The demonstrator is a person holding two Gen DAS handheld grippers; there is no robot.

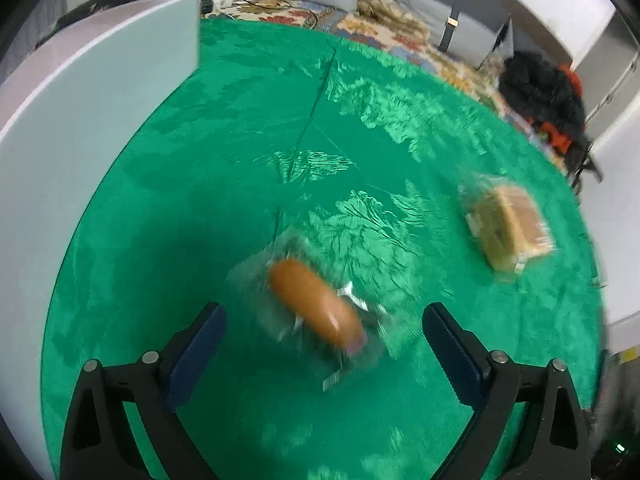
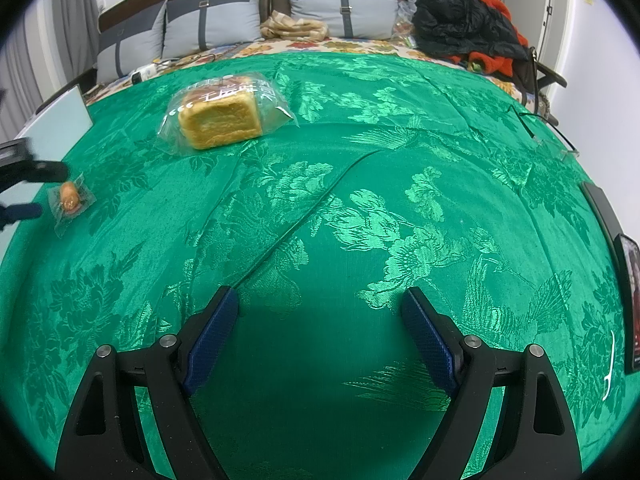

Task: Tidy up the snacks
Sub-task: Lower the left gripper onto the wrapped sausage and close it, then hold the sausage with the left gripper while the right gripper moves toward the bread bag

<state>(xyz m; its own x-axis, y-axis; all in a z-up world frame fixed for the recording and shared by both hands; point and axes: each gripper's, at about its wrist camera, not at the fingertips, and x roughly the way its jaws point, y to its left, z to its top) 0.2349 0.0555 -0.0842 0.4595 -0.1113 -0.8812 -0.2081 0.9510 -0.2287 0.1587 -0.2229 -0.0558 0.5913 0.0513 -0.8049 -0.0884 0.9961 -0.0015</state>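
Sausage snack (image 1: 316,304) lies untouched between wide-spread left gripper (image 1: 324,316) fingers (image 1: 200,344).

We see a shiny green brocade cloth (image 2: 360,208) woven with flowers and birds, creased across its middle. Behind it we see grey cushions with dark straps (image 2: 344,8), a folded beige patterned blanket (image 2: 294,28) and a black-and-red heap of clothing (image 2: 472,28). A white flat board (image 1: 100,92) stands at the cloth's left edge.
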